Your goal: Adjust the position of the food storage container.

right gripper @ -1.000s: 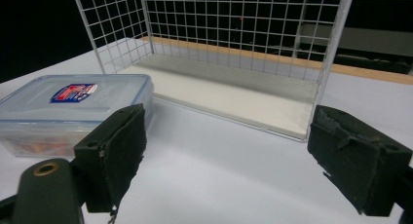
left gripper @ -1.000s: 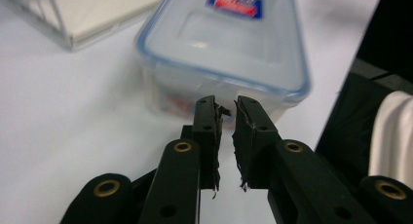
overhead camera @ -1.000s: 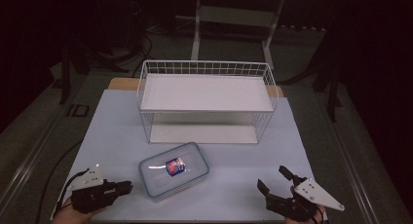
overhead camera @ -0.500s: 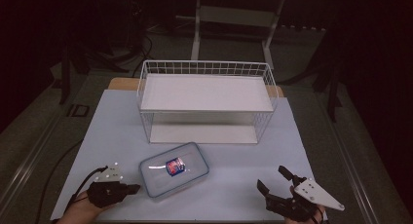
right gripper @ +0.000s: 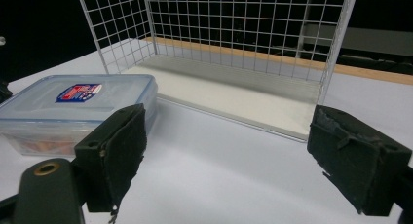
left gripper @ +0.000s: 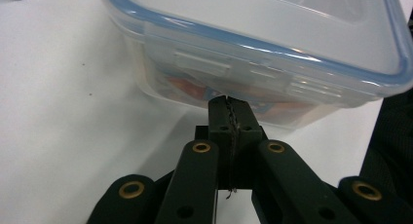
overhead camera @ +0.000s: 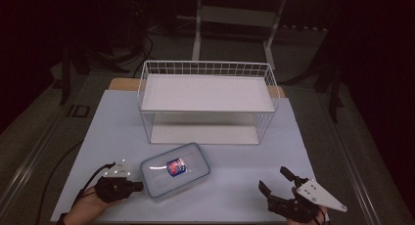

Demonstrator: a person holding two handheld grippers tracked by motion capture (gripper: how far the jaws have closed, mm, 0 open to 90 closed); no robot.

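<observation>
A clear plastic box [overhead camera: 192,159] with a blue-rimmed snap lid and a red and blue sticker [overhead camera: 176,167] lies on the white table, front centre. My left gripper [overhead camera: 137,186] is at the box's left side, jaws pressed together with nothing between them. In the left gripper view its shut tips [left gripper: 229,103] touch the box wall [left gripper: 253,83] just under a lid latch [left gripper: 202,62]. My right gripper [overhead camera: 275,180] rests at the front right, open and empty, apart from the box. Between its pads [right gripper: 119,146] the box [right gripper: 73,104] lies to the left.
A white two-level wire rack [overhead camera: 208,95] stands behind the box, both shelves bare; its lower shelf [right gripper: 229,90] faces the right gripper. The white table top [overhead camera: 244,161] ends at a wooden back edge. Dark floor and stands surround the table.
My left gripper has slid right across the table until its shut tips reached the box's left side. The right gripper and the box have stayed put.
</observation>
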